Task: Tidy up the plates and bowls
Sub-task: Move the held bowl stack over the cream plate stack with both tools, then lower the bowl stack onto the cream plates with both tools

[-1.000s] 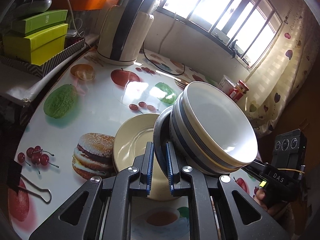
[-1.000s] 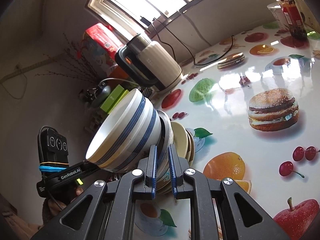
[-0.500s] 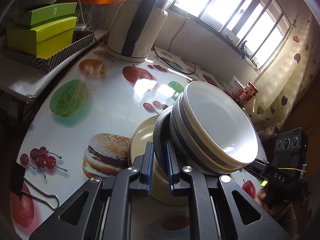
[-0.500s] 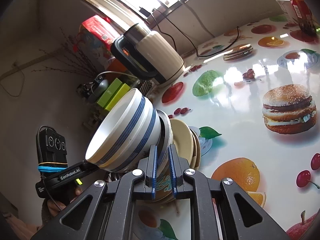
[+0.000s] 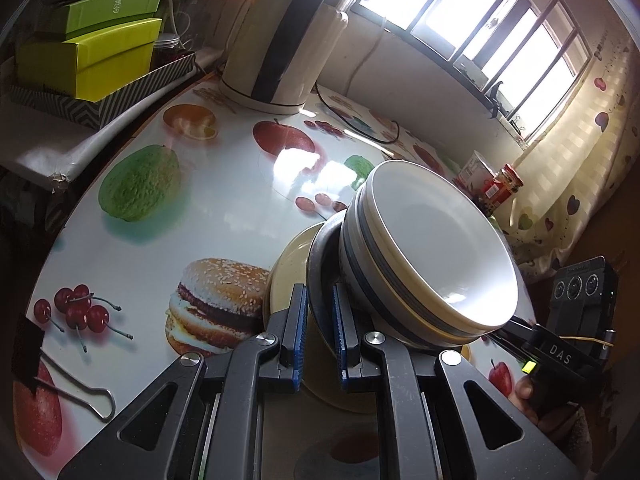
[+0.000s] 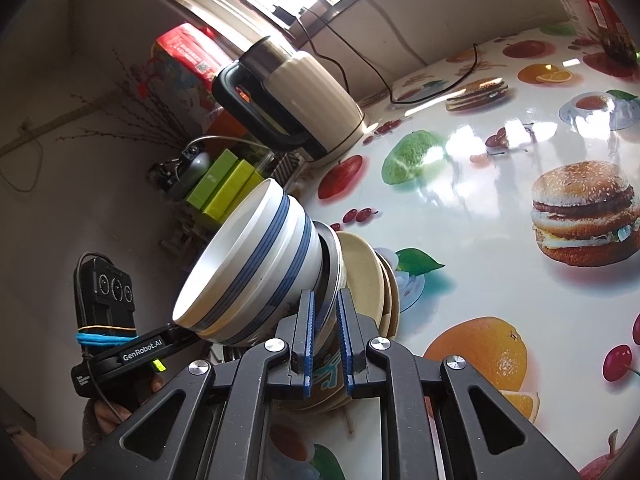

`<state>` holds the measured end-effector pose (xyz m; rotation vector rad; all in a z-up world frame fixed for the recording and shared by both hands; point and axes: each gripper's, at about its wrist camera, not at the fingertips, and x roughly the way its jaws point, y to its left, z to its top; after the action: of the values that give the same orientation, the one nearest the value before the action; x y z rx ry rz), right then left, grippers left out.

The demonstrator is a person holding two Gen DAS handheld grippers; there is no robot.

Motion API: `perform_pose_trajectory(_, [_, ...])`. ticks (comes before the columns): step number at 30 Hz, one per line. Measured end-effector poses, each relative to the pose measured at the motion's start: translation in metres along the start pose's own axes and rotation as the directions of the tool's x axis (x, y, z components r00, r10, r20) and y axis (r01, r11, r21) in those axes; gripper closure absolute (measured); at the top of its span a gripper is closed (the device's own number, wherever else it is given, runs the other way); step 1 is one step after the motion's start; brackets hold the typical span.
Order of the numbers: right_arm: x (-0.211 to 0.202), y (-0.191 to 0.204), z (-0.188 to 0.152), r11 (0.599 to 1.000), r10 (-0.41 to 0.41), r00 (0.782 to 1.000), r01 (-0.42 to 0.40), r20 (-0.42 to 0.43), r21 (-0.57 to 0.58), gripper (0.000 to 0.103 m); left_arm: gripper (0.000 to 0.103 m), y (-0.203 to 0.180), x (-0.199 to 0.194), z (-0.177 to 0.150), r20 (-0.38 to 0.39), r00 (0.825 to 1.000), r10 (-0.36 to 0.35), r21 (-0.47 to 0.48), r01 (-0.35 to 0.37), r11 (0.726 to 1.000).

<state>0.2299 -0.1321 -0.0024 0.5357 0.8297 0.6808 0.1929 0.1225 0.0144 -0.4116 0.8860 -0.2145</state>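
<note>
Now burger print (image 5: 218, 306) nearer plates (image 5: 286, 280)

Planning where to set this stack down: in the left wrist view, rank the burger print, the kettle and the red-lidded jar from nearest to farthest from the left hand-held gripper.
1. Burger print, just left of the left hand-held gripper.
2. Red-lidded jar, far right.
3. Kettle, far back near the window.

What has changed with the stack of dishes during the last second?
The stack has moved a little over the table, toward the burger print. Both the left gripper and the right gripper stay shut on the grey plate; the striped bowl remains on top.
</note>
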Motion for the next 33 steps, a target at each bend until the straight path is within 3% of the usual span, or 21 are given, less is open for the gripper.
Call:
perform_pose_trajectory(20, [-0.002,0.001,0.001,0.999,-0.031,1.000,0.031,0.002,-0.016,0.089,0.089,-0.001,-0.003,-0.002,-0.007,1.000,0.018,0.012,-0.018,1.000])
perform_pose_trajectory(33, [-0.008,0.008,-0.003,0.990,-0.130,0.991,0.131,0.017,-0.060,0.064,0.082,-0.009,-0.010,-0.003,0.016,0.996,0.091,0.041,-0.092,0.995])
